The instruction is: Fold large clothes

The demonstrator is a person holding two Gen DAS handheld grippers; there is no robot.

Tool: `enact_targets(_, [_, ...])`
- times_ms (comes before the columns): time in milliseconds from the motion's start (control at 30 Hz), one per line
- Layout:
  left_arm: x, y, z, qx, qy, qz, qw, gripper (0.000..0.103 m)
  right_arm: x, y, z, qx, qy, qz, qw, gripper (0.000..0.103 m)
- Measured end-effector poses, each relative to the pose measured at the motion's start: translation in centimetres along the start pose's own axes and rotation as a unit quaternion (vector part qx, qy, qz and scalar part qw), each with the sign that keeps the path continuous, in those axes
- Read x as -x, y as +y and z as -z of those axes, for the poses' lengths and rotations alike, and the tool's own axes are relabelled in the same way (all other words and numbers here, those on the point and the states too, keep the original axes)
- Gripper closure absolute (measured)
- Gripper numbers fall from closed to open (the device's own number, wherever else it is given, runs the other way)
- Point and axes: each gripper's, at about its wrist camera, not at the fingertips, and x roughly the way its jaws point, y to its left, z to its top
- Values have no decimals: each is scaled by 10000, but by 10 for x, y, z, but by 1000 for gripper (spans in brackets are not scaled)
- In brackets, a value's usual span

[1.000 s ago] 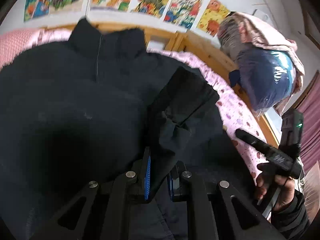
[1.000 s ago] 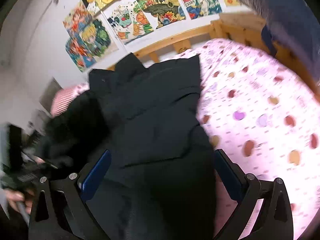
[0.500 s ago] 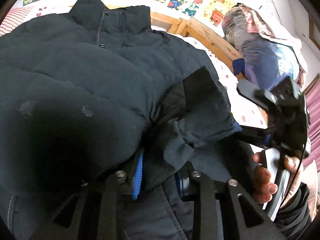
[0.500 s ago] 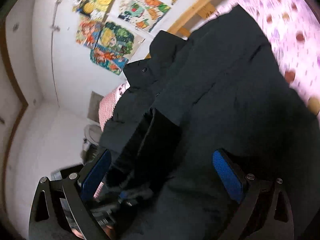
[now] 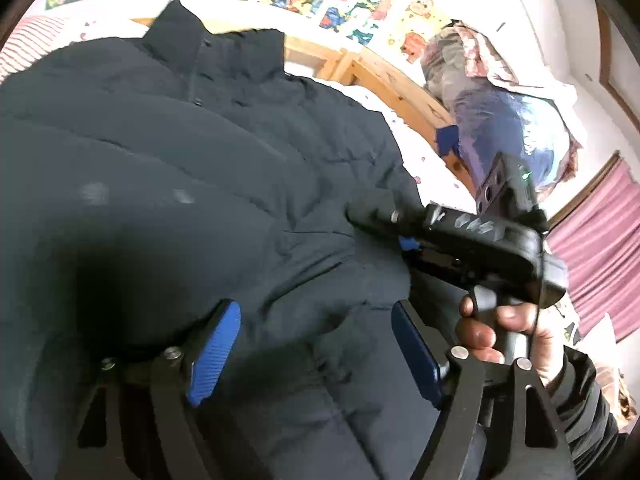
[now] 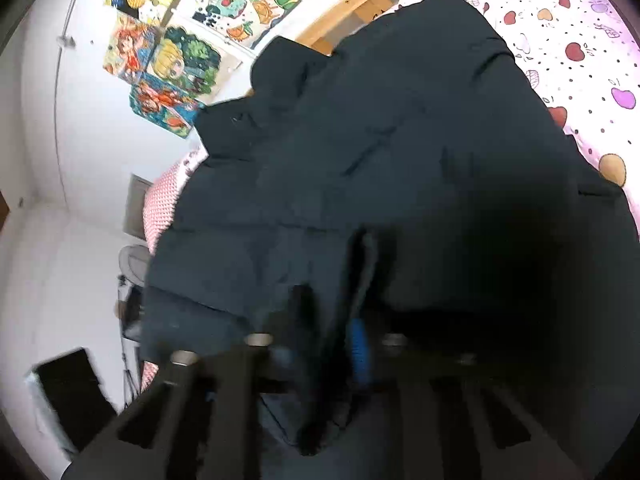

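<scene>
Our left gripper (image 5: 316, 344) has its fingers spread over the black puffer jacket (image 5: 168, 168) lying on the bed (image 6: 580, 52); our right gripper (image 6: 326, 340) pinches a jacket fold.

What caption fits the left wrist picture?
Open left hand-held gripper over a dark puffy jacket on the bed.

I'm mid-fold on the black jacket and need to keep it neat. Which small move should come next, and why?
Probably carry the right hand-held gripper a little further across the black puffer jacket, taking its pinched fold of fabric over the body. The left hand-held gripper is open and holds nothing, so only the right one controls cloth. The jacket lies collar-up on the pink bedsheet.
</scene>
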Motion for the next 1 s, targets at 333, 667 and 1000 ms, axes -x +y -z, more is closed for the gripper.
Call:
enact_targets(333, [84, 42, -29, 196, -710, -934, 9929, 25, 68, 62, -42, 1179, -1269, 288, 9845, 98])
enact_targets(667, [132, 115, -48, 840, -1302, -1692, 9733, 24, 103, 25, -79, 1012, -1905, 1003, 9713, 98])
enact_targets(1000, [104, 148, -57, 1131, -1112, -1883, 9692, 24, 79, -19, -85, 940, -1758, 1790, 9634, 98])
